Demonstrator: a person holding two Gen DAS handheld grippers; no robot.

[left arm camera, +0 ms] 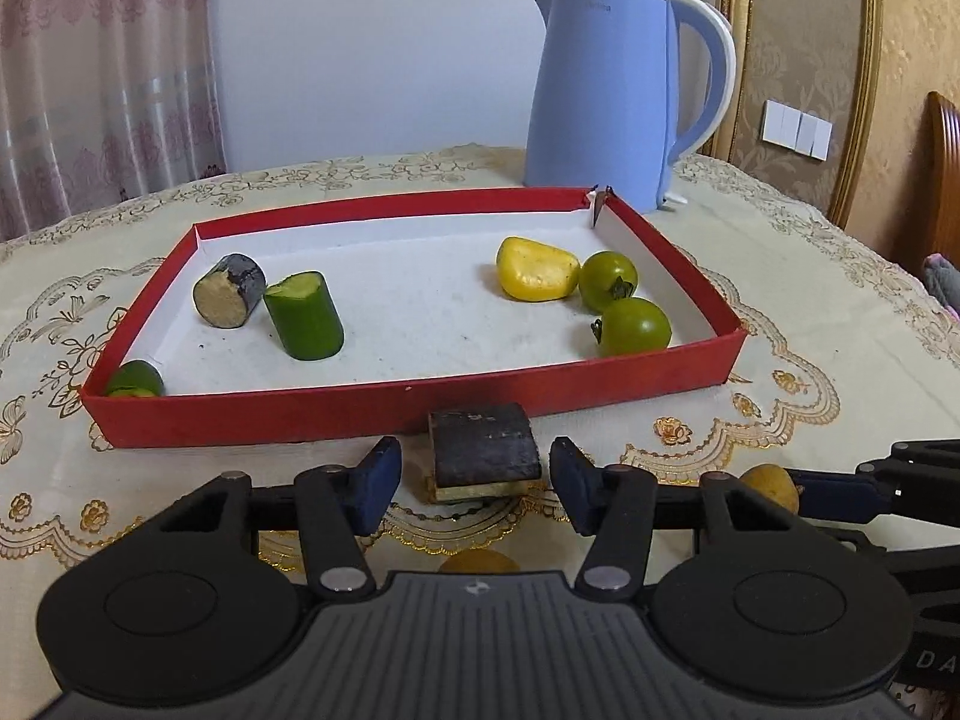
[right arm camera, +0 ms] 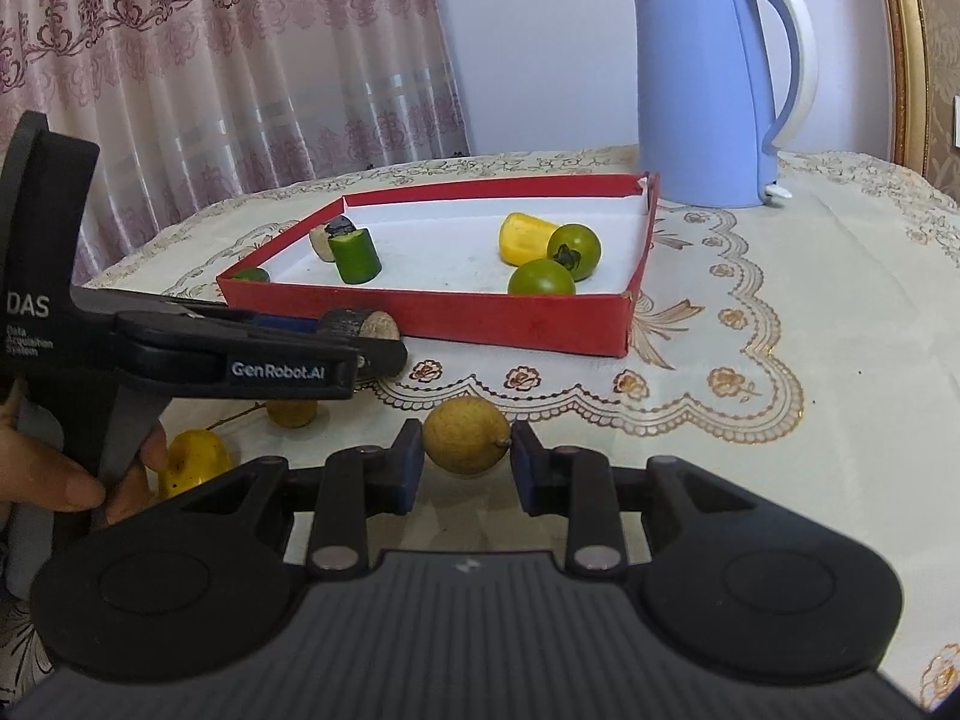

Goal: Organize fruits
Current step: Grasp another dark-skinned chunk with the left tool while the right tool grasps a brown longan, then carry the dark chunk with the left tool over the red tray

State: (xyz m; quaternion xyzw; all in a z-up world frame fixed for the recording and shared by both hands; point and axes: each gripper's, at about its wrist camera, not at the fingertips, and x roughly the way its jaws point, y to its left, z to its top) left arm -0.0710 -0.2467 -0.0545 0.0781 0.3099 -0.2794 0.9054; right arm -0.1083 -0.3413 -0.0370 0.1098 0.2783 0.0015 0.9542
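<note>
The shallow red cardboard tray (left arm camera: 420, 402) with a white lining sits mid-desk, in front of the blue kettle (left arm camera: 606, 96) at the far edge. At the tray's right end lie a smooth yellow fruit piece (left arm camera: 534, 270) and two glossy green tomatoes (left arm camera: 606, 279) (left arm camera: 636, 327), close together. At its left end are a dark-skinned cylinder with a pale cut face (left arm camera: 228, 297), a green cucumber chunk (left arm camera: 306, 315) leaning beside it, and another green piece (left arm camera: 135, 381) in the near left corner.

Outside, just before the tray's near wall, a dark-skinned, pale-fleshed block (left arm camera: 486, 450) rests on the lace-patterned cloth (left arm camera: 780, 420). The left claw (left arm camera: 474, 480) brackets it, pads spread slightly clear of its sides. The right claw (right arm camera: 462, 468) pinches a round, rough-skinned tan-yellow fruit (right arm camera: 465, 441) near the desk's front. Another small tan fruit (right arm camera: 291, 411) and a yellow one (right arm camera: 195, 462) lie on the cloth beside a person's hand (right arm camera: 72, 480) holding the left claw's handle.
</note>
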